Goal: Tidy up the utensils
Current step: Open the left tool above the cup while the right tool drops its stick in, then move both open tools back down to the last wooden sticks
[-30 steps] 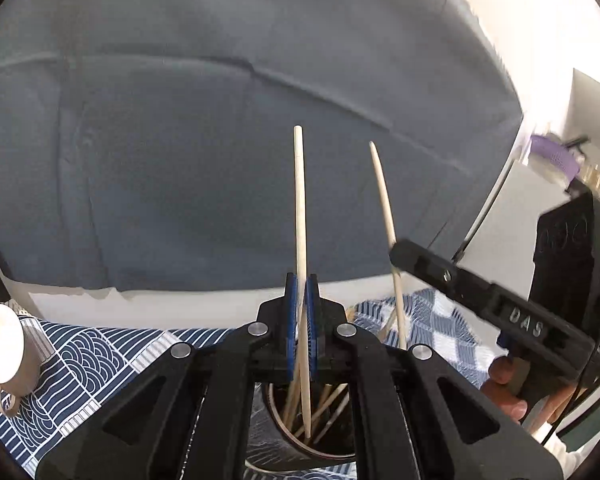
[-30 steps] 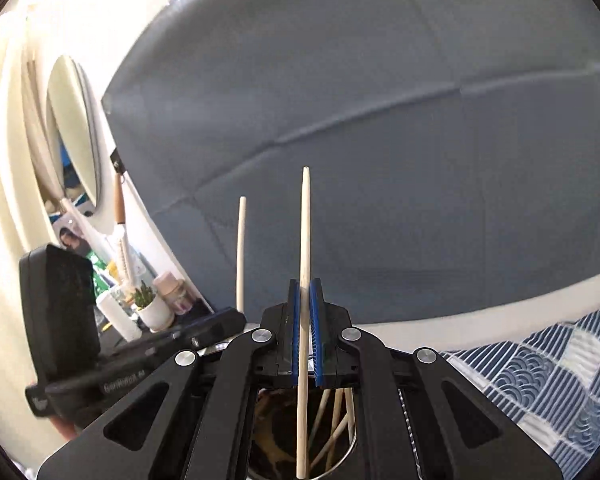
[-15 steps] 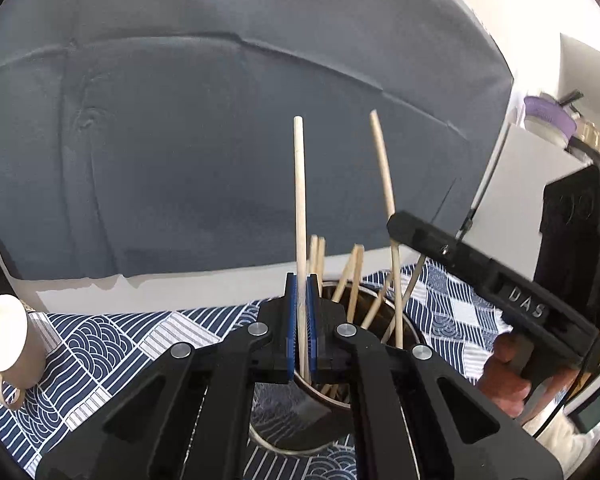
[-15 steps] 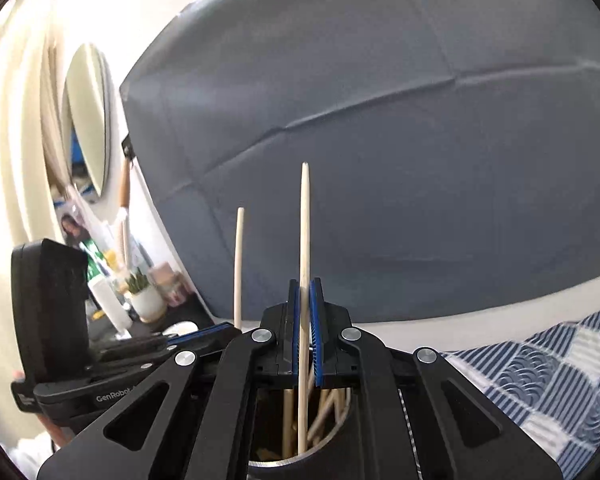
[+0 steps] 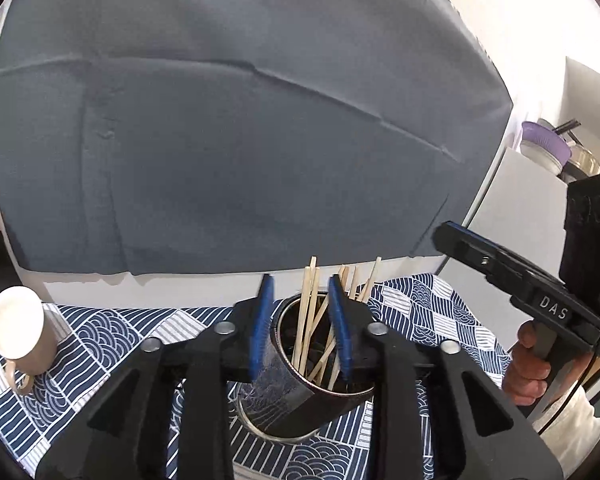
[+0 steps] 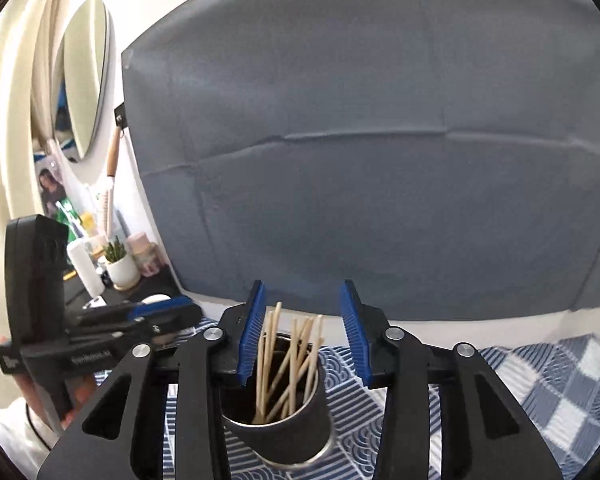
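You're holding L gripper (image 5: 300, 320) w/ jaws spread wide, gripping nothing; R gripper (image 6: 305, 332) likewise gaping, empty. Both hovering just above metal cup (image 6: 292, 436). Chopsticks (image 6: 288, 364) standing inside it, leaning crisscross. Cup sitting on blue patterned cloth (image 5: 100, 340); beige mug (image 5: 18, 326) lying tipped at far left, gray backdrop (image 5: 240, 140) hanging beyond.

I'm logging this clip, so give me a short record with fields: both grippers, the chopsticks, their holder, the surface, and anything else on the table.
left gripper: open, holding nothing, above the cup
right gripper: open, holding nothing, above the cup
chopsticks: wooden, standing loosely and leaning at mixed angles inside the cup
cup: dark cylinder with a metal rim, upright
tablecloth: blue and white patterned
mug: beige, tipped toward the camera, on the tablecloth left of the cup
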Available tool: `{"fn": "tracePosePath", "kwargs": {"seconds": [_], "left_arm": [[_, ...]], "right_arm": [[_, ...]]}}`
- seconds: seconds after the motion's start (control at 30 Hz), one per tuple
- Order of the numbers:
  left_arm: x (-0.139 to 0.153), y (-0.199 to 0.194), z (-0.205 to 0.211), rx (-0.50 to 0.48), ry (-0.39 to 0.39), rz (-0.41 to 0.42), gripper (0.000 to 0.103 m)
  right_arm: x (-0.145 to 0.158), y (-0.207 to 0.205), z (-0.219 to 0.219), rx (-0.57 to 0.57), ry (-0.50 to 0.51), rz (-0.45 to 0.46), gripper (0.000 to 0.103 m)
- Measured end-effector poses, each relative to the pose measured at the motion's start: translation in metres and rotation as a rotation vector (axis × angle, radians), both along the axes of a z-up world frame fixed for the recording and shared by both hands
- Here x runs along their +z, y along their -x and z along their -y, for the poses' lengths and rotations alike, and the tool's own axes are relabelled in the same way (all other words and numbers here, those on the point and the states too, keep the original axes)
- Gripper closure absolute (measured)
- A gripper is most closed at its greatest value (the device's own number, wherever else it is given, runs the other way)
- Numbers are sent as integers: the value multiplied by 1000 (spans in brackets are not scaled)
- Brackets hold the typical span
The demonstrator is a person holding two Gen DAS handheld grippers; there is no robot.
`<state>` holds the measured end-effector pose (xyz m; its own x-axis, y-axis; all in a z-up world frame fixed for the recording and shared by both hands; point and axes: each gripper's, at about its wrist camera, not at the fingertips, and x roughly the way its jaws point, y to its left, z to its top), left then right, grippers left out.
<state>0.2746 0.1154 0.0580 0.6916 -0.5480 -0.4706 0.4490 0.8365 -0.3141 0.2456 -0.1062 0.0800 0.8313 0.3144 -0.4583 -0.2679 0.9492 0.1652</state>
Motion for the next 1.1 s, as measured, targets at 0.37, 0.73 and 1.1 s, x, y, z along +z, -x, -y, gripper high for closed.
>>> {"fn": "tracePosePath", "kwargs": {"seconds": [0.37,0.73,1.1], "left_arm": [[26,33,-20,-69,-95,-34,45],[10,70,-27,-140,-187,-88,27],[-37,81,-12,-206,-236,-199,14]], "right_arm": [[18,31,3,-139,23,-73,31],[9,64,6,-214,43,-119,18],[-40,93,-1,-224,104,-254,18]]}}
